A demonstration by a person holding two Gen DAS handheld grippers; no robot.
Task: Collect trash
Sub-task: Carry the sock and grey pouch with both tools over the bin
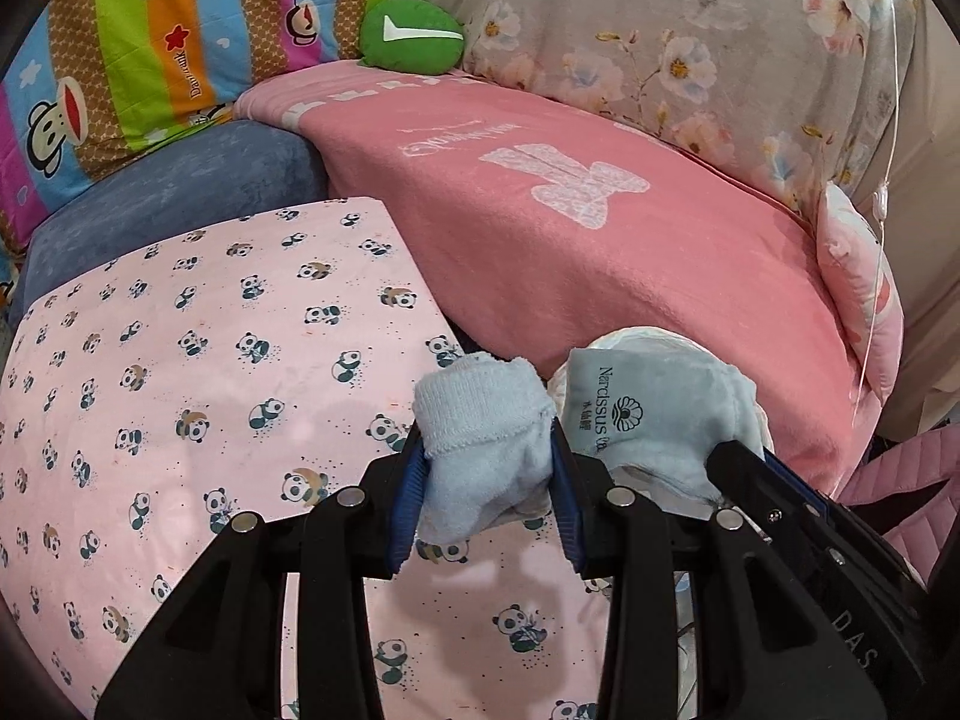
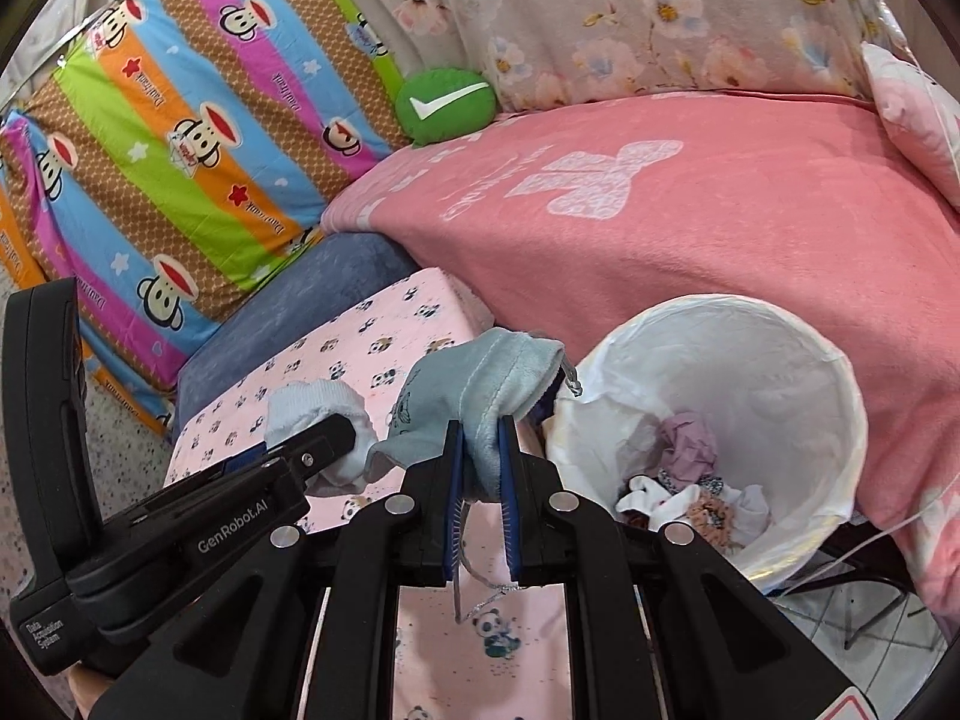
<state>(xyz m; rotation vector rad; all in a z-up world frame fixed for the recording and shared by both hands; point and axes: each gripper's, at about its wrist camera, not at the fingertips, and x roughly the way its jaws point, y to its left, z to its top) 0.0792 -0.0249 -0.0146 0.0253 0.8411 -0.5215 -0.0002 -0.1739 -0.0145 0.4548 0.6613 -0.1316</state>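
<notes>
Trash is held in both grippers: a pale blue sock (image 1: 480,450) is clamped in the left gripper (image 1: 489,504), and a blue pouch (image 2: 480,402) is pinched in the nearly closed right gripper (image 2: 480,504), both above the panda sheet (image 1: 180,390), just beside the bin (image 2: 840,372). Each item is best carried fully over the rim before being released. The sock's long axis runs along the fingers, cuff outward; the pouch stands likewise, drawstring mouth toward the bin.
</notes>
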